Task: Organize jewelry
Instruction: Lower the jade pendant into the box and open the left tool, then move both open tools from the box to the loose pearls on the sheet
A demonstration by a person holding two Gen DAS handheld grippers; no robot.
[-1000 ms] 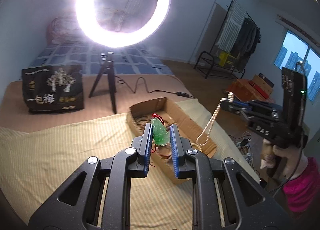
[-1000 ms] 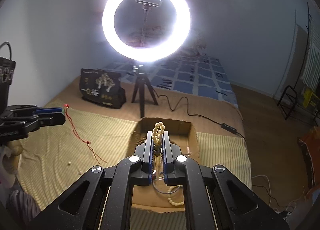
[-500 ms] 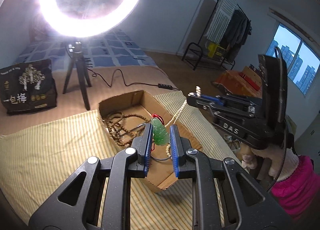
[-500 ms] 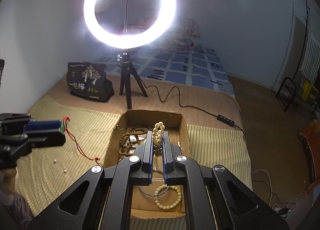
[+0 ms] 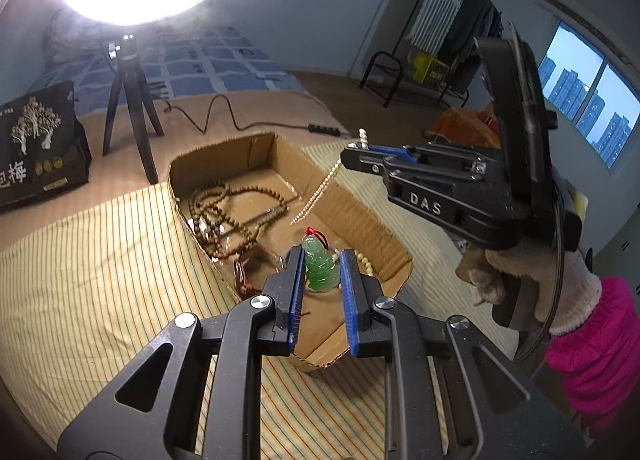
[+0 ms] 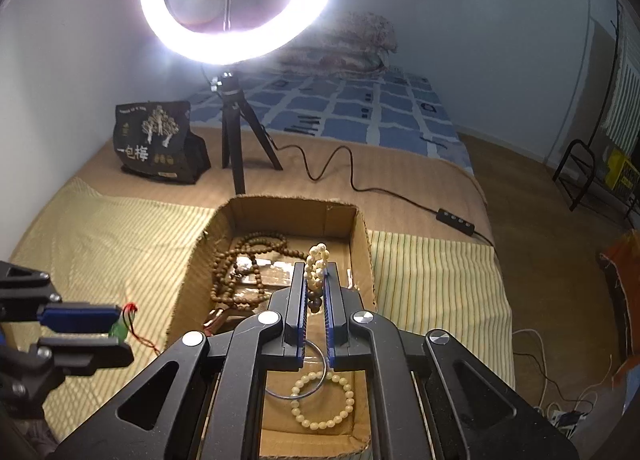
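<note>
Left gripper (image 5: 320, 260): I have it clamped on a green pendant (image 5: 319, 268), low in the middle of the left wrist frame, over the near end of the box.
Pendant cord: a red cord (image 6: 134, 324) trails from it, seen at the lower left of the right wrist frame.
Right gripper (image 6: 315, 280): I have it pinched tight on a cream bead necklace (image 6: 316, 264) at frame centre; the strand hangs from its tips into the box.
Cardboard box (image 6: 362, 236): open, resting on the striped cloth (image 5: 100, 260).
Inside the box: brown wooden beads (image 5: 224, 212) at the far end, a cream bracelet (image 6: 324, 400) and a metal ring (image 6: 296, 388) at the near end.
Ring light (image 6: 240, 0): top of the frame, on a tripod behind the box.
Black bag (image 6: 154, 144): left of the tripod.
</note>
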